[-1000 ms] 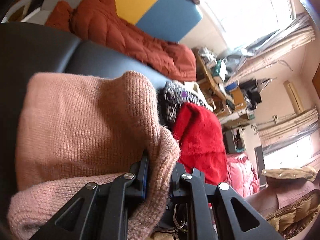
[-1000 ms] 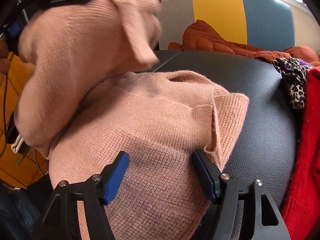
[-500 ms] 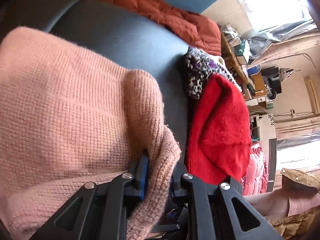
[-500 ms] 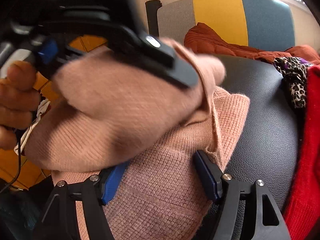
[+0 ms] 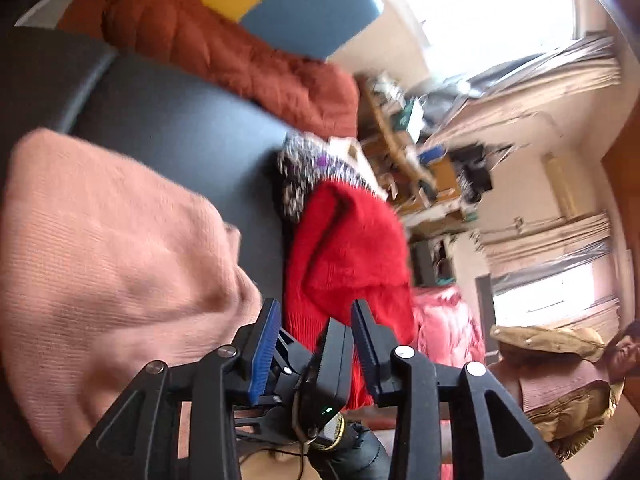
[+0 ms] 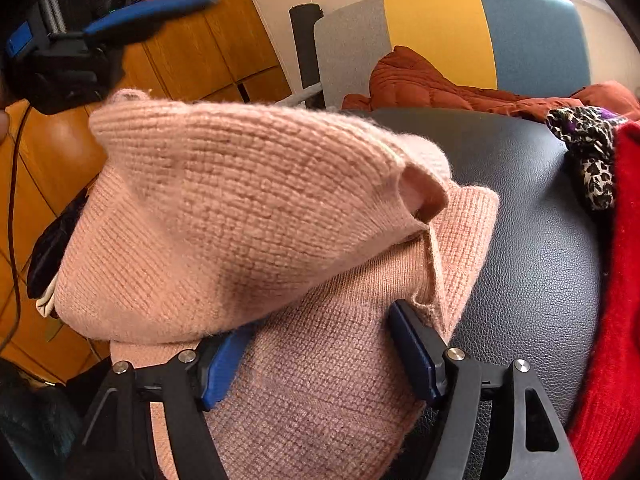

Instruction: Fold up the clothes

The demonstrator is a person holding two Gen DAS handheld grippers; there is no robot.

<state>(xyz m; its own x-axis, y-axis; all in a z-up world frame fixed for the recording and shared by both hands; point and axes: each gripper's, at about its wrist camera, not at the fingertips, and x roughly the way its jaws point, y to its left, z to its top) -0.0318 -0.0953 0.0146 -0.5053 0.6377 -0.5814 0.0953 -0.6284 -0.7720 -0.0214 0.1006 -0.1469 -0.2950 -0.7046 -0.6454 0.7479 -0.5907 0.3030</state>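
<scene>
Left wrist view first: left gripper (image 5: 314, 312) is released, jaws apart with nothing between the blue pads (image 5: 262, 350). It hangs off the right edge of the pink knit sweater (image 5: 108, 264), not touching it as far as I can tell. Sweater lies in a folded heap on the black leather surface (image 5: 172, 120), left half of frame. Beyond the jaw gap: a red fuzzy garment (image 5: 348, 256), with a leopard-print cloth (image 5: 304, 168) just behind it. A rust quilted jacket (image 5: 224, 52) sits further back against a yellow/blue panel (image 5: 304, 8). A pink fluffy item (image 5: 444, 328) is right of the red one. Far right is cluttered shelving and bright windows, blurred. A person in a tan jacket (image 5: 560, 384) is at the lower right edge. A small black device with a green LED (image 5: 328, 376) sits between the finger bases.

Right wrist view: right gripper (image 6: 320, 344) is spread wide, low on the pink knit sweater (image 6: 248, 216). Fabric lies between and over its fingers (image 6: 416, 352), nothing pinched. The left finger is partly covered by the folded-over top layer. That layer is doubled across the lower one, with an open cuff or tube end pointing right. The sweater sits on the black leather surface (image 6: 532, 264), and its left side overhangs toward the wooden panelling (image 6: 208, 48). Left gripper (image 6: 120, 20) is up top left, blurred, well above the knit, empty. Red fuzzy garment (image 6: 616, 320) fills the right edge, leopard-print cloth (image 6: 588, 152) above it. Rust quilted jacket (image 6: 432, 84) rests against the grey/yellow/blue panel (image 6: 440, 28) at the back.
</scene>
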